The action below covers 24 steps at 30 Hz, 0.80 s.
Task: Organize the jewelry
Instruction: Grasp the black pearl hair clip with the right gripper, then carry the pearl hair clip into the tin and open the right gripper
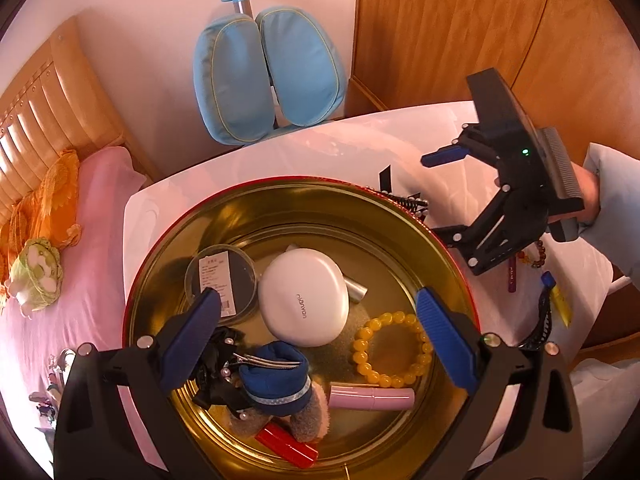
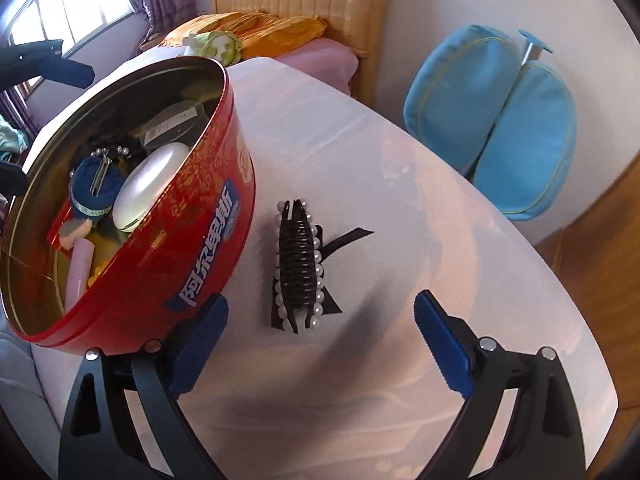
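A round red tin [image 1: 168, 240] [image 2: 208, 216] with a gold inside stands on the white table. In it lie a yellow bead bracelet [image 1: 390, 348], a white compact case [image 1: 304, 296], a pink tube [image 1: 372, 398], a red tube [image 1: 288, 444], a blue fabric hair clip [image 1: 276, 384] and a clear round box [image 1: 220, 276]. My left gripper [image 1: 320, 328] hovers open over the tin, holding nothing. A black pearl-edged hair clip [image 2: 300, 264] lies on the table beside the tin. My right gripper [image 2: 320, 344] [image 1: 440, 196] is open just short of that clip.
A brown bead bracelet [image 1: 534, 254], a purple pen [image 1: 512, 276], a yellow tube [image 1: 560, 300] and a black band [image 1: 542, 320] lie on the table [image 2: 460, 280] right of the tin. A blue chair [image 1: 268, 76] stands behind the table, a bed [image 1: 80, 240] to the left.
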Each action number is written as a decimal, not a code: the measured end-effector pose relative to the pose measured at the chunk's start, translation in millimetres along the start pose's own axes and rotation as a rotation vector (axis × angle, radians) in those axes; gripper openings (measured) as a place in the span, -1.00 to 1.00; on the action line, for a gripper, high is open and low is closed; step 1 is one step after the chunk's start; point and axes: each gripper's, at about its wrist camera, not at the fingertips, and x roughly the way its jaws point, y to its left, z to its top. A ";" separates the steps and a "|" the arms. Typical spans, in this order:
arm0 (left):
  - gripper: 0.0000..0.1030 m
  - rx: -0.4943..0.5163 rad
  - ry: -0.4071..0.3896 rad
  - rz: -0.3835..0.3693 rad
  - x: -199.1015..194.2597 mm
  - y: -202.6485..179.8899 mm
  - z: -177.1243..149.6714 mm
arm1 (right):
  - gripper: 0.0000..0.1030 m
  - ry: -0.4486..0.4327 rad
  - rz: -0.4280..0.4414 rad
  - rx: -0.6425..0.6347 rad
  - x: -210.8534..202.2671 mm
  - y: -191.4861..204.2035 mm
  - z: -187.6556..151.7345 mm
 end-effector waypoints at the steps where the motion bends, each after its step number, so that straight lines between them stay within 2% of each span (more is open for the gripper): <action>1: 0.85 0.001 0.005 0.003 0.8 -1.2 0.5 | 0.84 0.002 0.005 -0.010 4.6 0.0 1.2; 5: 0.85 -0.005 0.019 0.021 1.7 -3.3 0.6 | 0.84 -0.004 0.006 -0.049 16.6 1.0 5.5; 6: 0.85 -0.009 0.020 0.026 1.2 -2.7 0.3 | 0.77 -0.010 0.005 -0.051 18.0 1.1 5.7; 7: 0.85 -0.012 0.021 0.029 1.4 -2.0 0.6 | 0.62 -0.012 0.001 -0.053 18.7 1.9 6.3; 8: 0.85 -0.017 0.021 0.033 1.1 -0.7 0.0 | 0.15 -0.008 -0.004 -0.055 19.9 2.1 6.5; 9: 0.85 -0.022 0.021 0.037 0.6 0.4 -0.6 | -0.17 -0.006 -0.011 -0.059 20.9 2.5 6.0; 11: 0.85 -0.029 0.021 0.041 -0.4 2.7 -2.4 | -0.45 -0.005 -0.004 -0.054 19.0 3.4 5.7; 17: 0.85 -0.043 0.008 0.039 -5.6 11.3 -8.7 | -0.47 -0.038 -0.055 0.014 -6.9 1.4 -8.3; 24: 0.85 -0.056 -0.014 0.039 -12.8 24.0 -20.4 | -0.47 -0.108 -0.093 0.109 -64.1 17.0 -31.9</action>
